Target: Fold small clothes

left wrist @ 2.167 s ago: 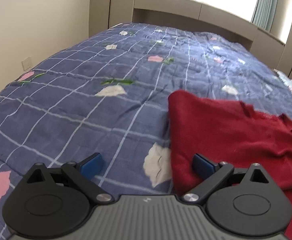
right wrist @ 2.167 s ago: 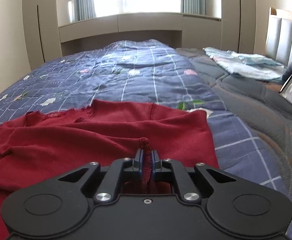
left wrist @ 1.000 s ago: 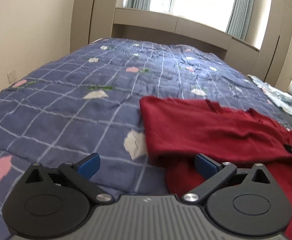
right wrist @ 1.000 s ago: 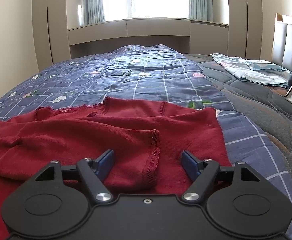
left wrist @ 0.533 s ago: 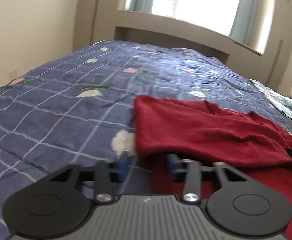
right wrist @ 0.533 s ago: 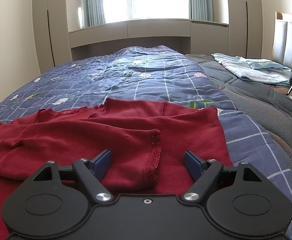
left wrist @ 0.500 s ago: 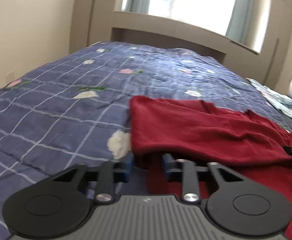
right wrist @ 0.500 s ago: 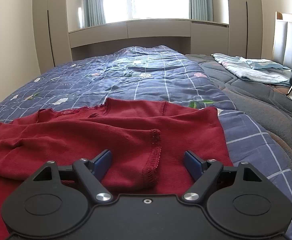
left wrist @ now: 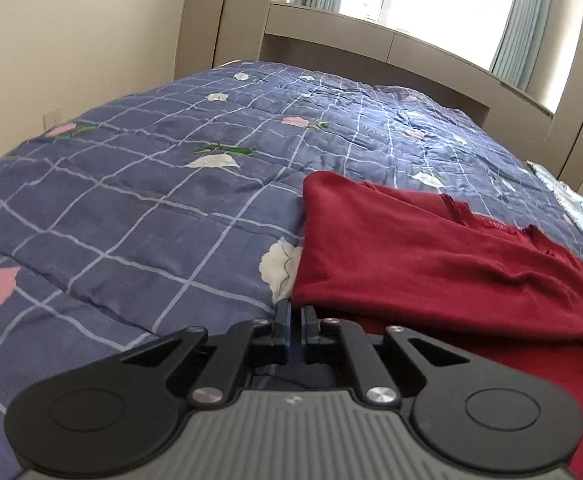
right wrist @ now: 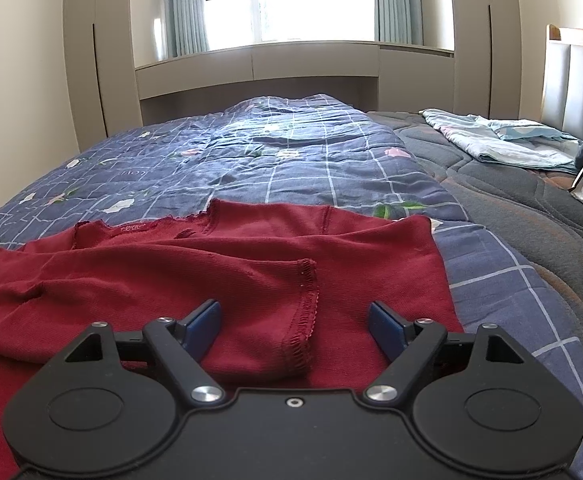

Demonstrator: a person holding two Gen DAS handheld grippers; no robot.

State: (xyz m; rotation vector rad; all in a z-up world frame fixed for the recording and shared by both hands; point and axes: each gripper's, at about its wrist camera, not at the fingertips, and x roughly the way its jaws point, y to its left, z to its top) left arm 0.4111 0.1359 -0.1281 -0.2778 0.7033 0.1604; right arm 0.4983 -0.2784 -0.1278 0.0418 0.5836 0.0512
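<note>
A dark red knit top (left wrist: 431, 256) lies spread on the blue checked quilt (left wrist: 163, 184), with a sleeve folded across its body. My left gripper (left wrist: 295, 312) is shut at the near left edge of the top; I cannot tell whether fabric is caught between the fingers. In the right wrist view the red top (right wrist: 219, 264) fills the foreground, and the folded sleeve's stitched cuff (right wrist: 307, 304) lies between the blue pads. My right gripper (right wrist: 295, 320) is open and empty just above the cuff.
The quilt (right wrist: 291, 160) covers the bed up to a beige cabinet ledge (right wrist: 291, 64) under the window. A dark grey quilted blanket (right wrist: 531, 208) and a folded light blue cloth (right wrist: 503, 140) lie at the right, near a headboard (right wrist: 575, 80).
My left gripper has closed from wide open to shut at the top's near left edge. My right gripper let go of the sleeve cuff earlier and has stayed open.
</note>
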